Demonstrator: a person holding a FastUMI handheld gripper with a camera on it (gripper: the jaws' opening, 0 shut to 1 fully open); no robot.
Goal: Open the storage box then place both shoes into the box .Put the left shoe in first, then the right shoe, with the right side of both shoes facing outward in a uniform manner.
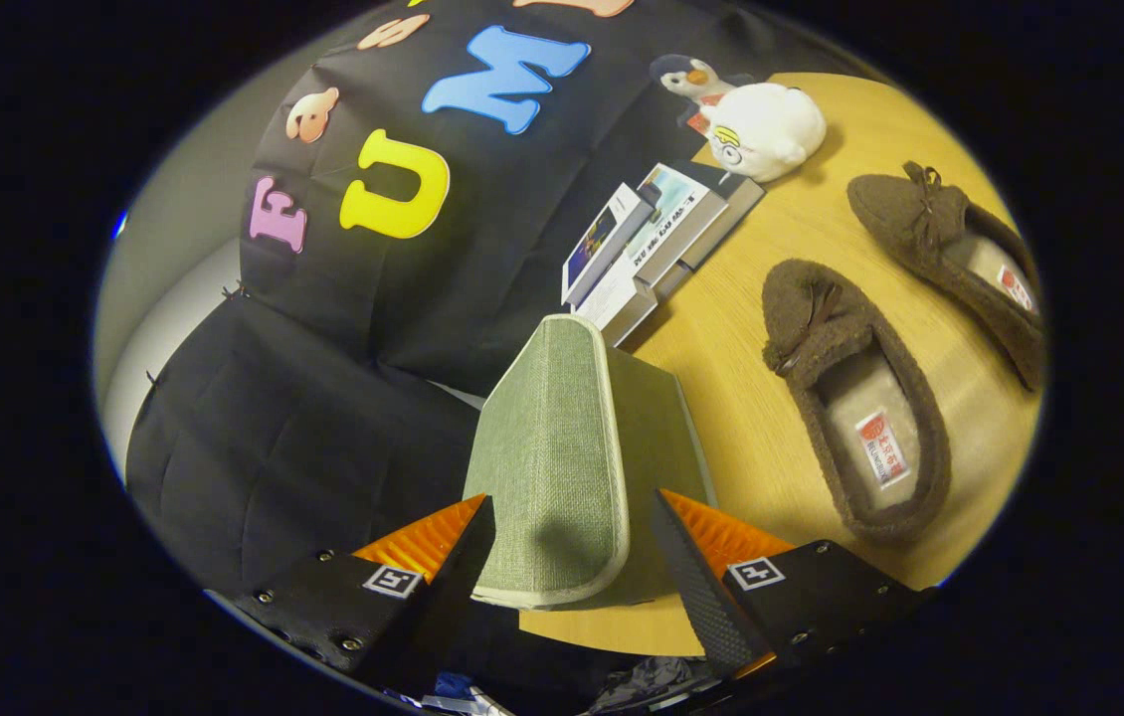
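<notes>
Claw (572,542) spread wide, fingers apart on either side of the green fabric-covered storage box (562,447), neither finger visibly pressing on it. Box standing just ahead of and between the fingers, near the edge of the yellow wooden counter (761,438), its pale-trimmed lid panel facing the claw and apparently not yet lifted. Hard to tell from here whether the lid is ajar.

Beyond the box and off to the right finger's side: two brown fuzzy moccasin slippers with small bows. Nearer slipper (850,398) just past the right finger, farther slipper (950,259) well beyond it; both lying flat, openings up, apart from each other and from the box. Which one is the left shoe: cannot tell with confidence.

Farther ahead, past the box: a stack of books (652,244) and a white plush toy (761,129) resting against it.

Judgement: opening step in hand, shoes untouched.

Risks from here: light fabric box close to the counter edge, so a push on the lid instead of a clean pinch could tip it or slide it off. Wide-open fingers closing on the box walls instead of the lid rim would squeeze the soft sides and keep the lid down. Picking the wrong slipper first would break the required order.
</notes>
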